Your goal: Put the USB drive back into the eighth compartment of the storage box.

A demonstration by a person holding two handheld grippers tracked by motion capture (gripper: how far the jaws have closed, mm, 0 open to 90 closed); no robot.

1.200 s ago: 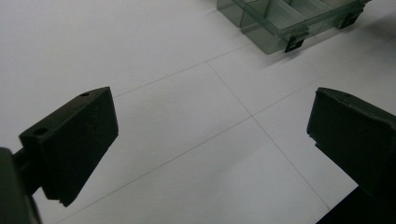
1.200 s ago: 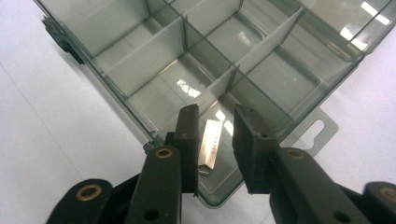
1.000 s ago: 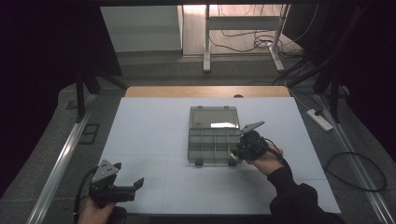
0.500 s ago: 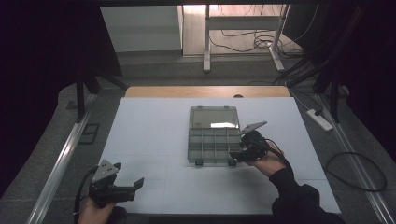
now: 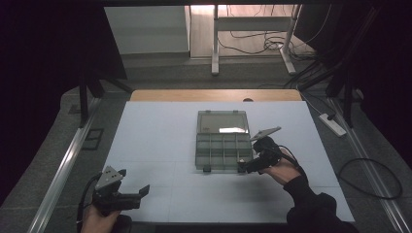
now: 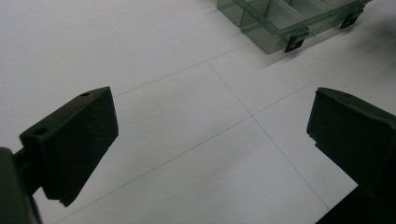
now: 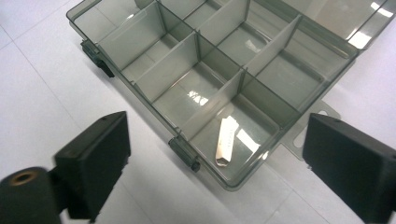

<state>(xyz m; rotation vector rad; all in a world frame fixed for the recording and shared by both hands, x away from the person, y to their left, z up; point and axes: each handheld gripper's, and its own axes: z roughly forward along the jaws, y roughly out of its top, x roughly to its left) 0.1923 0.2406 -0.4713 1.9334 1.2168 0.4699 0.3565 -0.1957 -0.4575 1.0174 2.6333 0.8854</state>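
Note:
A smoky clear compartment box (image 5: pixel 223 151) lies open mid-table, its lid (image 5: pixel 222 122) flat behind it. A small white strip (image 7: pixel 226 140) rests in its front corner compartment (image 7: pixel 261 121). My right gripper (image 5: pixel 241 165) hovers at the box's front right corner. Its jaws have just been opening and stand wide in the right gripper view (image 7: pixel 219 142), over that compartment, gripping nothing. My left gripper (image 5: pixel 142 191) sits near the table's front left, open over bare white surface (image 6: pixel 210 144). The box's corner (image 6: pixel 275 23) shows far off in that view.
The white table sheet (image 5: pixel 160 131) has thin grid lines. A wooden strip (image 5: pixel 214 95) edges the far side. A power strip (image 5: pixel 332 124) and cables lie on the floor at right. A metal rail (image 5: pixel 63 170) runs along the left.
The right gripper's jaws look wider apart at the box's front right corner. Both hands stay where they were.

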